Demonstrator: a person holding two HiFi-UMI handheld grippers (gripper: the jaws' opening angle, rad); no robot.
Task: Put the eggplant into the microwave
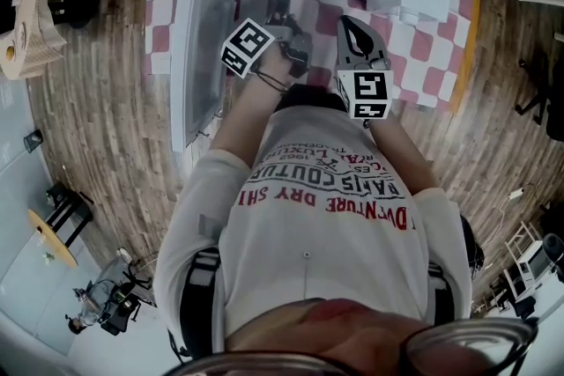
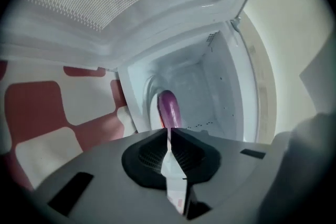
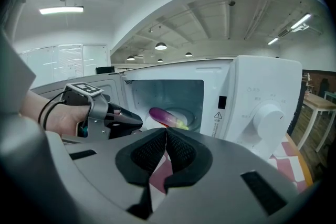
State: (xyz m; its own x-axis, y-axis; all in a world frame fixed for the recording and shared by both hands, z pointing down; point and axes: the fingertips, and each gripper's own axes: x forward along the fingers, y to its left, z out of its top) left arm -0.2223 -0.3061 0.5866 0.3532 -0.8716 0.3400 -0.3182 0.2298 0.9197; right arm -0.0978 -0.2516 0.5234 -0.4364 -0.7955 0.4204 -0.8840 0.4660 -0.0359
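The purple eggplant point(image 3: 164, 115) lies on the glass plate inside the open white microwave point(image 3: 262, 97). In the left gripper view the eggplant point(image 2: 169, 107) shows just past the jaw tips, deep in the cavity. My left gripper point(image 3: 137, 120) hangs at the mouth of the oven, a little short of the eggplant, jaws together and empty point(image 2: 169, 129). My right gripper point(image 3: 166, 131) stays further back in front of the microwave, shut with nothing in it. From the head view both grippers point(image 1: 284, 9) point(image 1: 352, 29) point at the oven.
The microwave door point(image 1: 198, 57) stands swung open on the left, close beside my left hand. The control panel with its knob point(image 3: 268, 115) is on the right. The oven sits on a red-and-white checked cloth point(image 2: 31, 107) over a wooden table point(image 1: 106, 101).
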